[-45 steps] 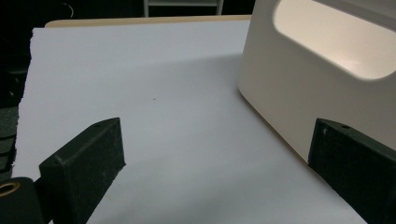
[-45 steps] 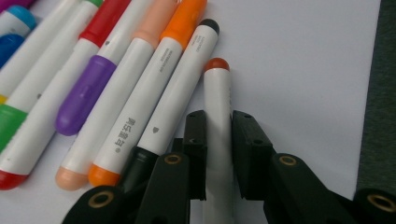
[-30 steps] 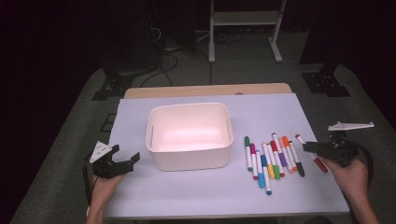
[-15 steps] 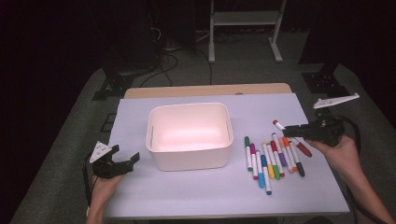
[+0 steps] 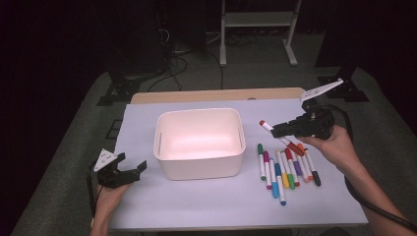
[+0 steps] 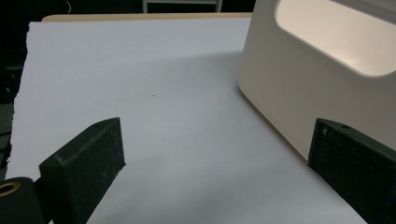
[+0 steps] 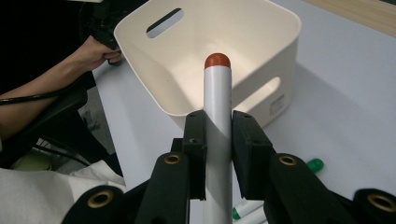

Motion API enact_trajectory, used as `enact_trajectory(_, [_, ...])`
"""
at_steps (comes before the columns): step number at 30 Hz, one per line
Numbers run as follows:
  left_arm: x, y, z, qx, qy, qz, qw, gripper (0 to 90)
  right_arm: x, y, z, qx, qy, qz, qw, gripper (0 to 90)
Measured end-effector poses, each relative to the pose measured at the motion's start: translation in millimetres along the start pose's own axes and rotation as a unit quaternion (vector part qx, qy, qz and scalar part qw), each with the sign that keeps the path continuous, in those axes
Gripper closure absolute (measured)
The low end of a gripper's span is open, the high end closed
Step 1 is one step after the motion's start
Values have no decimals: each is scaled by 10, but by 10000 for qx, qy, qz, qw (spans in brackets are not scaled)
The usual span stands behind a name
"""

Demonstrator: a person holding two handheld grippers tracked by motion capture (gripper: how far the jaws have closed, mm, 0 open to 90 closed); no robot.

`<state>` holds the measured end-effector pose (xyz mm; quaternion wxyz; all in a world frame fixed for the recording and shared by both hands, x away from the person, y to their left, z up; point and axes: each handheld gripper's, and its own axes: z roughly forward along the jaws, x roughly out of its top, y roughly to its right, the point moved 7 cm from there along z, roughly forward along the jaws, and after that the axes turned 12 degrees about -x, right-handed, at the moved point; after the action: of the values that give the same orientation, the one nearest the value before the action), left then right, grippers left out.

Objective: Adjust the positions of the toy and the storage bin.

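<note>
Right tool (image 5: 275,130) carried red marker (image 5: 268,127) toward bin (image 5: 199,164) | no legible writing

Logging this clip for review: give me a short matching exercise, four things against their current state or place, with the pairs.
Things:
1. right tool
2. left tool
3. white bin
4. green marker

States or places:
A. open, holding nothing
B. lying on the table among other markers
C. shut on a red-capped marker
D. empty, mid-table

Pairs: 1-C, 2-A, 3-D, 4-B
</note>
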<state>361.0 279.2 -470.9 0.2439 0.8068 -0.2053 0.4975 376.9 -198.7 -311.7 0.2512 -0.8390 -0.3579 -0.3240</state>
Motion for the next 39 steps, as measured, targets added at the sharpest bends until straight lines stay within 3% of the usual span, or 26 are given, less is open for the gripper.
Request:
enact_trajectory(9, [-8, -4, 13, -27, -23, -11, 10000, 24, 226, -209, 194, 338, -218, -335, 9986, 753])
enact_trajectory(16, [-10, -5, 33, -33, -4, -58, 10000, 24, 443, -422, 426, 618, -430, -649, 9950, 753])
enact_trajectory(29, [-19, -18, 46, -56, -23, -63, 10000, 24, 811, -766, 828, 922, -842, -1220, 9846, 753])
enact_trajectory(39, [-23, -32, 37, -21, -26, -51, 10000, 25, 973, -881, 1110, 1018, -1035, -1443, 9788, 753])
